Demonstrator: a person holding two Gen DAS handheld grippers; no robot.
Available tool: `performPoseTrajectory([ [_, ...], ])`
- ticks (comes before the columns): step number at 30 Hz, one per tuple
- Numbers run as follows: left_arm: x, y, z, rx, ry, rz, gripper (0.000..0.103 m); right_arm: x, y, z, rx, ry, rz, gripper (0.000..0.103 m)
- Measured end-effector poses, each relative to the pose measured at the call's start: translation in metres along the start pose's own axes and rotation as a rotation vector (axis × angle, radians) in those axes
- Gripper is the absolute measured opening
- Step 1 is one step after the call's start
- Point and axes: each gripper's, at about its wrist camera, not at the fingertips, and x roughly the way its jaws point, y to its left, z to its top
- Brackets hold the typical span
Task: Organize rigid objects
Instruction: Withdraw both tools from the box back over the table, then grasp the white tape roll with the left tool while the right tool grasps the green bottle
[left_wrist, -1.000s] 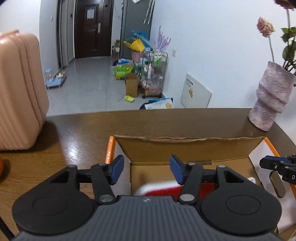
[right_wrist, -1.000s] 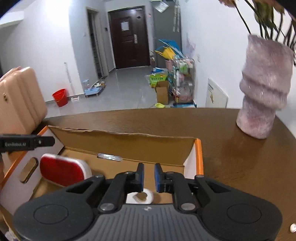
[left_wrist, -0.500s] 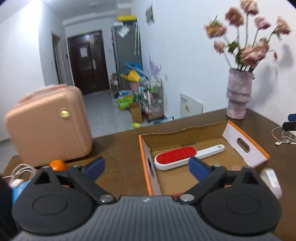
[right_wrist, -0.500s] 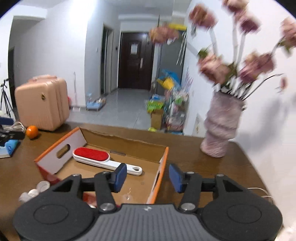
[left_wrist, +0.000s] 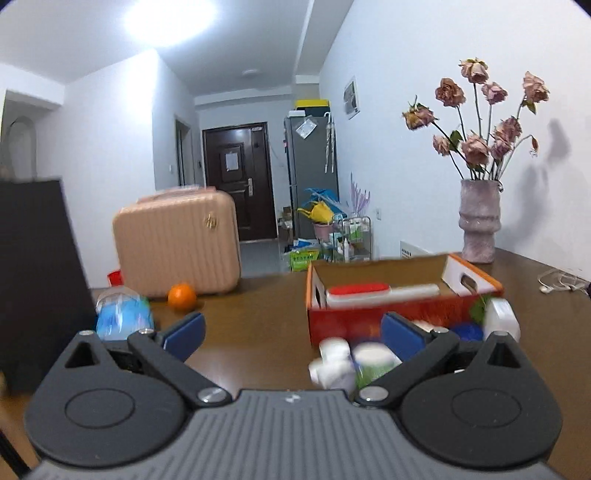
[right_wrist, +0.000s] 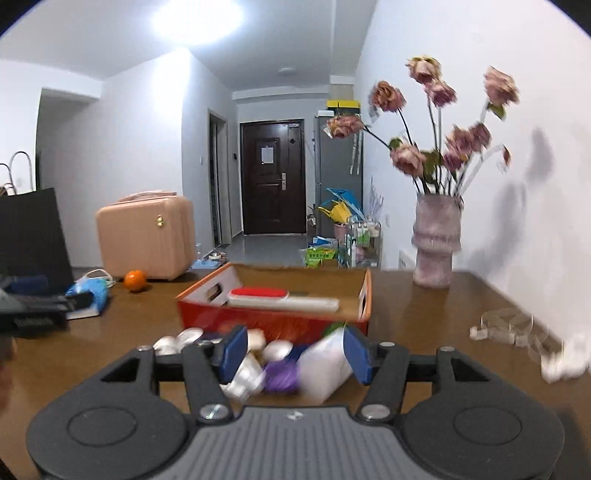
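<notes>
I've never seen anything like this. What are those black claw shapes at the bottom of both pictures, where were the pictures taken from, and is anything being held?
There is no robot here: a person holds a two-finger gripper in each hand, and each has a wide-angle camera looking forward along its fingers. One picture is from the left gripper, the other from the right gripper.

On the brown table stands an open cardboard box with a red and white brush inside. In front of it lies a blurred pile of small containers. Farther off are an orange, a pink case and a vase of flowers.

Neither gripper holds anything: the left is wide open, and the right's jaws are opening, empty.
</notes>
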Motion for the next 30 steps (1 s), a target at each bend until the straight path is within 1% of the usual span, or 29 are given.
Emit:
performPoseTrajectory([
  [2, -0.022, -0.001, -0.019, -0.015, 0.024, -0.043, 0.103, -0.021, 0.012, -0.023, -0.005, 0.004, -0.011, 0.057],
  [3, -0.033, 0.0, -0.028, -0.005, 0.025, -0.06, 0.103, -0.032, 0.017, -0.035, -0.02, 0.006, -0.011, 0.057],
  [4, -0.042, 0.001, -0.036, 0.007, 0.027, -0.067, 0.103, -0.042, 0.021, -0.046, -0.027, 0.013, -0.009, 0.057],
  [6, -0.059, 0.003, -0.048, 0.031, 0.044, -0.074, 0.103, -0.056, 0.026, -0.066, -0.011, 0.056, -0.013, 0.057],
  [8, -0.069, 0.006, -0.054, 0.033, 0.051, -0.098, 0.103, -0.062, 0.029, -0.078, -0.008, 0.085, -0.017, 0.057],
  [11, -0.071, 0.008, -0.055, 0.01, 0.058, -0.122, 0.103, -0.06, 0.033, -0.082, 0.0, 0.106, -0.017, 0.057],
  [16, -0.054, 0.005, -0.059, -0.018, 0.111, -0.132, 0.103, -0.045, 0.037, -0.082, 0.004, 0.102, -0.007, 0.056],
  [21, -0.02, 0.003, -0.062, -0.026, 0.174, -0.135, 0.102, -0.018, 0.034, -0.087, 0.024, 0.148, 0.002, 0.054],
  [23, -0.006, 0.003, -0.061, -0.028, 0.185, -0.142, 0.098, -0.005, 0.03, -0.086, 0.035, 0.158, -0.001, 0.054],
  [25, 0.012, 0.004, -0.057, -0.029, 0.197, -0.148, 0.091, 0.009, 0.025, -0.084, 0.042, 0.17, 0.003, 0.051],
  [26, 0.021, 0.005, -0.054, -0.035, 0.203, -0.153, 0.089, 0.017, 0.023, -0.082, 0.041, 0.176, 0.005, 0.047],
  [28, 0.046, 0.01, -0.046, -0.059, 0.227, -0.174, 0.08, 0.033, 0.02, -0.078, 0.041, 0.183, 0.01, 0.043],
  [30, 0.073, 0.012, -0.04, -0.079, 0.259, -0.196, 0.079, 0.049, 0.018, -0.072, 0.037, 0.183, 0.024, 0.042],
])
